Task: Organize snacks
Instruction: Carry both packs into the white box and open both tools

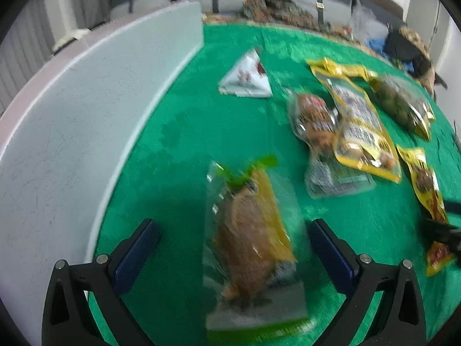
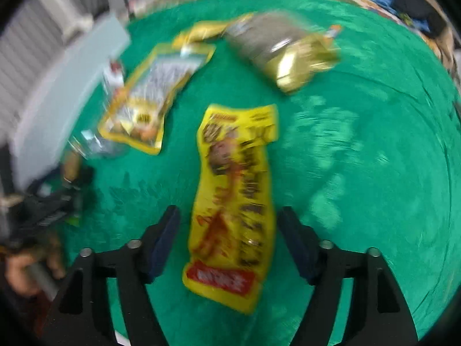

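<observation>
Green cloth (image 1: 184, 132) covers the table, with a pale grey board (image 1: 75, 121) standing along its left edge and clutter piled at the far side.

On the cloth, a clear packet with a green top and brown contents (image 1: 250, 239) lies lengthwise between the fingers of the left gripper (image 1: 233, 248). The jaws stand wide apart, one blue pad on each side of the packet, neither clearly touching it.

In the right wrist view, a long yellow snack bag with a red label (image 2: 233, 201) lies flat on the cloth between the fingers of the right gripper (image 2: 227, 239). Those jaws are also spread, with a gap of cloth visible on both sides of the bag.

Farther out sit the other snacks: a white triangular packet (image 1: 247, 77) near the board, a clear packet of dark brown pieces (image 1: 314, 118) touching a yellow-edged pouch (image 1: 363, 127), and a gold bag with greenish contents (image 1: 403, 103) beyond them. Both views are blurred, so printed text cannot be read.
</observation>
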Demonstrator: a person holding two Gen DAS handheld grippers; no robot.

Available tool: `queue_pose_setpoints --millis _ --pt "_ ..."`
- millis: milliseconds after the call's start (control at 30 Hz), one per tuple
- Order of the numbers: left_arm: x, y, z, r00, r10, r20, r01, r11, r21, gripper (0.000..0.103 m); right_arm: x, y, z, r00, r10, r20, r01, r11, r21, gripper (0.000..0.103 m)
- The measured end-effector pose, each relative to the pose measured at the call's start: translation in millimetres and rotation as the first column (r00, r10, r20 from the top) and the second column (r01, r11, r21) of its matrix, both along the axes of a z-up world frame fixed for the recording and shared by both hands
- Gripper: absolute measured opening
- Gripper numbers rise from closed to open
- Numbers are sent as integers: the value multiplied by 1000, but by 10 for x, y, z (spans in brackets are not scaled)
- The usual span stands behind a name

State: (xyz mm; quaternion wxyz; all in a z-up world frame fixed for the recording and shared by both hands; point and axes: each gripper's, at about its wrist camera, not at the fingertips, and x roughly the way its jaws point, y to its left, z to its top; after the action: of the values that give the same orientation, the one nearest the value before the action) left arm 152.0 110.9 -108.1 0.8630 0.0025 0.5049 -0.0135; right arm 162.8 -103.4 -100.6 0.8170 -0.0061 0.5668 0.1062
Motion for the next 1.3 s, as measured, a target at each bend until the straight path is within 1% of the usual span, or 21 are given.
queue_pose_setpoints --millis 33,67,100,133,167,200,233,333,400,467,567,633,733,867,967,1067,1133,1167,1200,1233,1300 --pt "-15 -26 52 999 -32 -5 32 999 -2 74 3 150 -23 998 61 23 -59 995 -80 81" --pt "-29 -46 87 999 -54 -10 54 999 -3 60 -6 219 -33 996 88 35 -83 990 -114 73" --pt "-49 -18 107 997 -65 -43 64 998 -17 58 -24 217 -15 996 83 40 -79 993 -92 59" --pt "-85 15 123 997 -67 -44 65 997 -40 56 -44 159 10 998 63 24 -61 997 -52 58" --pt "-129 53 133 997 -66 -45 63 996 -61 54 -63 112 28 998 54 19 -54 998 -28 47" --pt "-187 87 148 997 -62 -40 59 995 -77 54 -102 23 69 999 39 19 -39 999 1 42" --pt "-271 117 180 998 -58 -23 56 993 -104 54 -132 -65 82 1000 19 5 -19 1000 19 42" --pt "-463 143 252 999 -53 4 53 979 -195 54 -271 -464 151 997 -79 -19 81 968 239 42" --pt "-574 115 309 998 -55 14 57 969 -242 54 -397 -723 158 989 -143 -40 147 906 398 42" --pt "-658 61 395 998 -61 23 65 958 -278 54 -450 -841 125 980 -181 -80 197 847 494 42" --pt "-705 32 618 997 -62 53 75 946 -316 54 -519 -892 100 972 -196 -129 234 774 588 42" --pt "-763 159 858 996 -35 84 63 929 -366 54 -535 -783 212 978 -175 -118 210 752 625 42" --pt "-802 508 1211 992 37 121 17 910 -413 55 -412 -378 563 992 -108 -59 119 726 677 42" --pt "-831 1101 1551 977 142 161 -70 919 -389 55 -250 356 1172 998 7 59 -47 700 712 43" --pt "-806 1638 1664 954 242 179 -182 938 -295 55 -113 1187 1605 981 126 151 -196 686 701 44" --pt "-748 2141 1626 926 329 184 -292 935 -200 58 -13 2028 1799 951 217 218 -307 703 641 45" --pt "-693 2435 1510 907 383 175 -367 923 -114 65 5 2464 1761 938 251 239 -346 709 614 52" --pt "-673 2560 1420 900 409 150 -403 913 -65 79 14 2622 1721 935 262 238 -354 723 593 62" --pt "-687 2636 1343 892 434 129 -435 900 -24 88 40 2847 1614 933 289 216 -360 755 547 73" --pt "-764 2677 1309 886 447 124 -449 893 -10 88 22 2885 1551 932 300 205 -363 770 524 73" --pt "-950 2720 1265 879 459 131 -458 888 -36 90 -54 2868 1381 927 308 216 -375 801 467 72"
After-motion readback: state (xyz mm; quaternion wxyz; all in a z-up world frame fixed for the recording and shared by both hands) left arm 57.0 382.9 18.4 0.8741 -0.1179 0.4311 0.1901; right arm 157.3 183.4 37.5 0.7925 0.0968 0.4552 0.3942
